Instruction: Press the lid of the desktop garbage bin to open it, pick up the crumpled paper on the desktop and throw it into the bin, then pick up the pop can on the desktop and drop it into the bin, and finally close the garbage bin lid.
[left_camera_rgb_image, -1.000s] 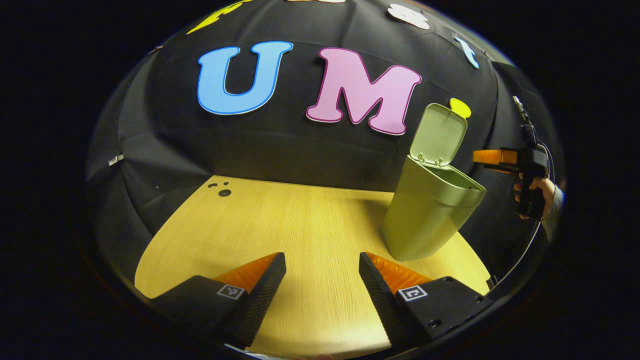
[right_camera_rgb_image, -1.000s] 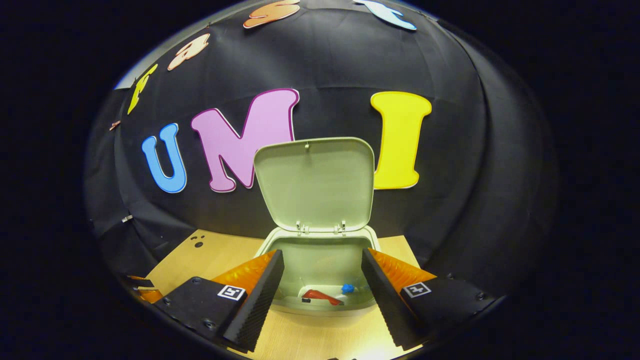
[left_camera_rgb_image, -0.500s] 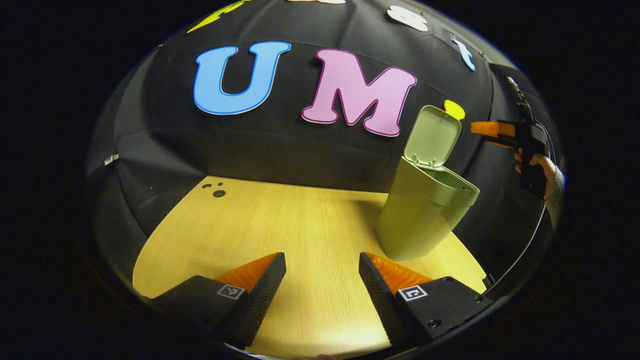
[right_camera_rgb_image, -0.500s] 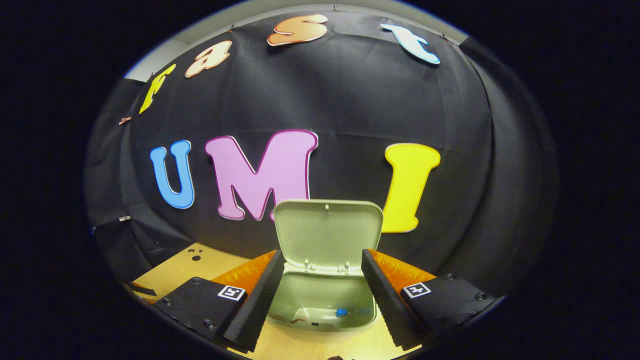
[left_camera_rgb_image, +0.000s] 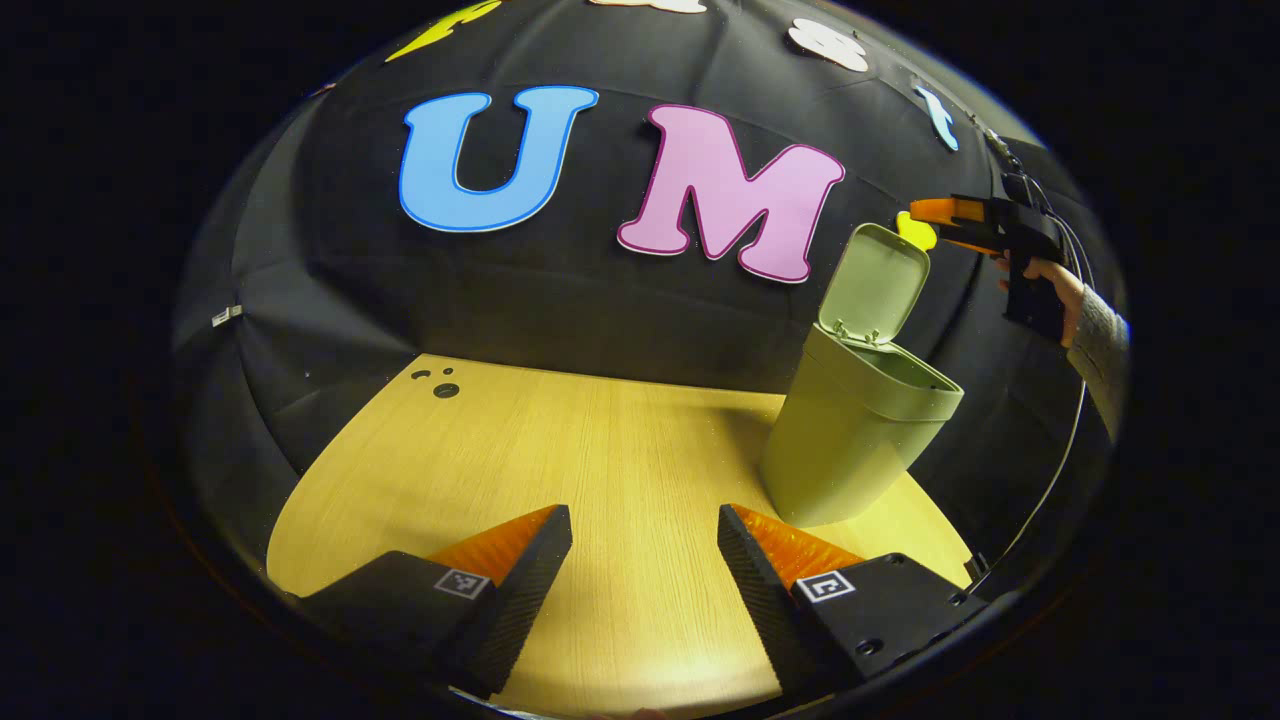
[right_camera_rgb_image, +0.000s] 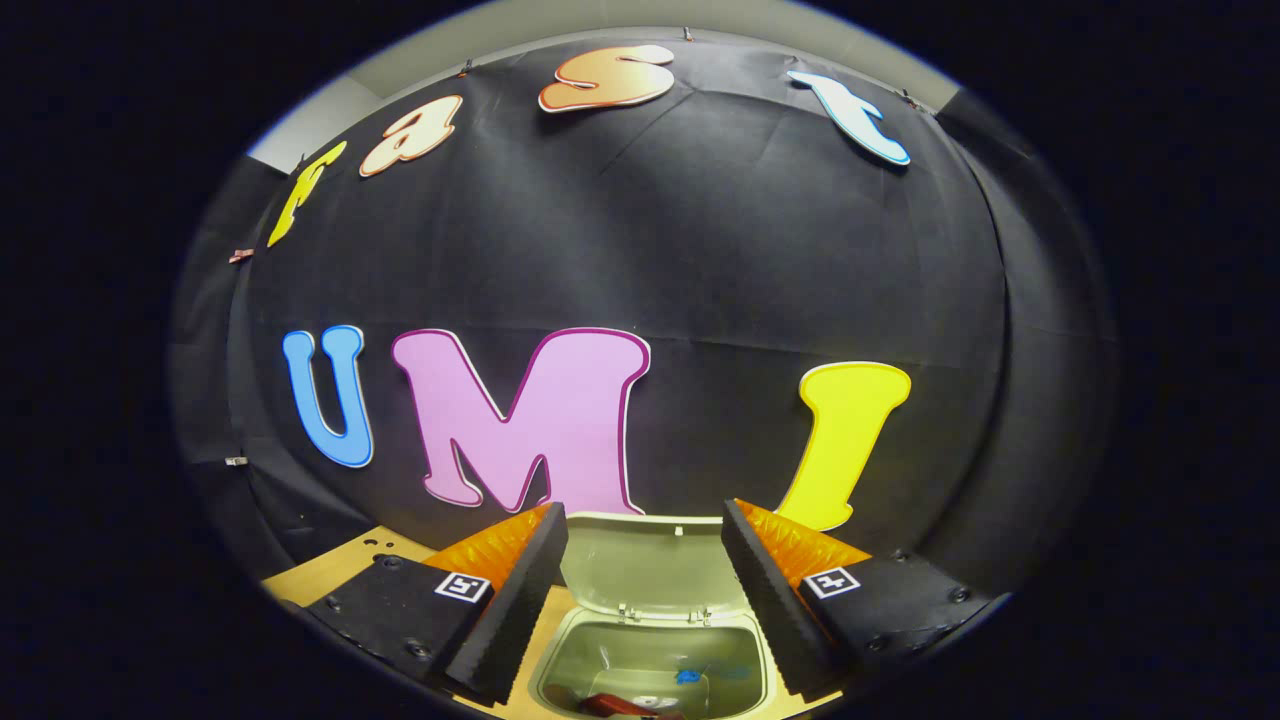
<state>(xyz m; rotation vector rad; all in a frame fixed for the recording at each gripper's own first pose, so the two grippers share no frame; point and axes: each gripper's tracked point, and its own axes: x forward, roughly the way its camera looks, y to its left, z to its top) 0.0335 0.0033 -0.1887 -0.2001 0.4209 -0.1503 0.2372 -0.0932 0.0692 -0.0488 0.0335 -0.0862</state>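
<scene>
Left gripper sits at the bottom centre of the left gripper view, fingers spread wide, nothing between them, low over the bare wooden desk. Garbage bin stands on the desk at right of centre in that view, near the desk's far right edge, lid swung up and standing roughly upright, hinged at the bin's back rim. Right gripper is visible at the upper right of the same frame, up in the air just beside the lid's top edge, level with it or slightly above; can't tell if it touches the lid. A hand with a grey sleeve holds it, cable hanging below. In the right gripper view the right gripper is at the bottom centre, fingers spread apart, holding nothing, looking down over the open bin, which sits between the fingers at the bottom edge. Lid shows between the fingers, raised. Inside the bin: something red at the bottom, most likely the pop can, with a small blue bit nearby; white patch next to the red could be the crumpled paper, too small to be sure. A strip of desk shows at lower left in that view.
</scene>
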